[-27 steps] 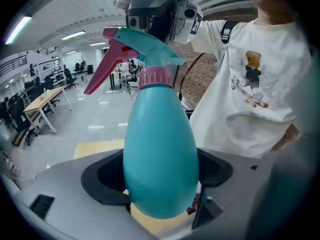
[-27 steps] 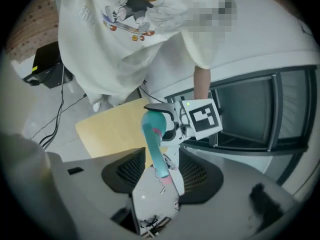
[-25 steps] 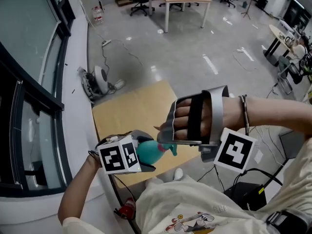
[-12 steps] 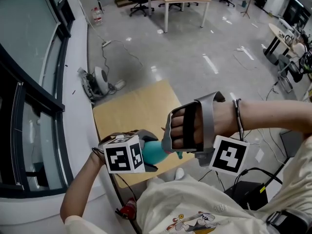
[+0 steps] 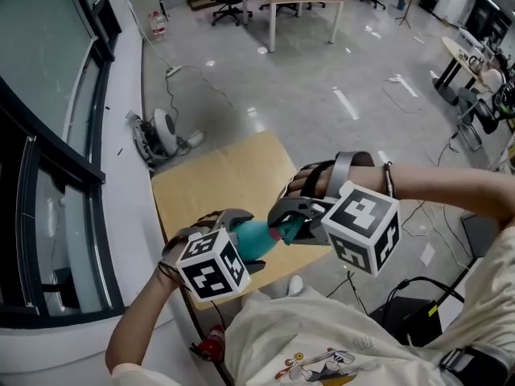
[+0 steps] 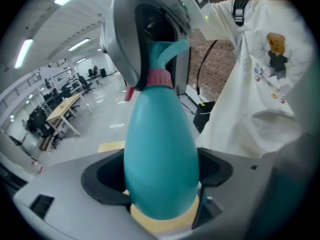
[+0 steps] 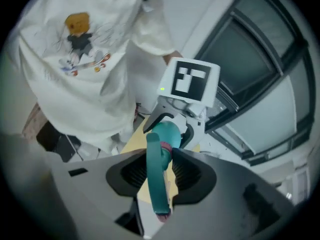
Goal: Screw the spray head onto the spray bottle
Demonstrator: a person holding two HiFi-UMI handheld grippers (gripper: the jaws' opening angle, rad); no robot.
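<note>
My left hand-held gripper (image 6: 160, 196) is closed on the fat lower part of the teal spray bottle (image 6: 160, 149). The body fills the space between its jaws, and the neck points away from it toward the other tool. My right hand-held gripper (image 7: 161, 176) has just been closing its jaws, and the spray head (image 7: 158, 184) stands between them. The ribbed pads lie against it on both sides, as far as I can see, so I count it as gripped. The pink collar (image 6: 159, 77) sits at the end of the bottle far from the left hand-held gripper, near the tips of the right one's jaws. Both tools are in the air, with the wooden table (image 5: 217, 175) below them.

I judge that the step in hand is one turn of the head on the neck. To do it well, I would keep the left grip firm and quiet, so the bottle does not spin together with the head. The right one should hold near the collar and not only the thin trigger, because the trigger may bend or slip. I would keep both tools on one line, so the thread does not go on crooked, and turn with a light push toward the bottle. If the head stops early, it is better to go back a little than to force it
</note>
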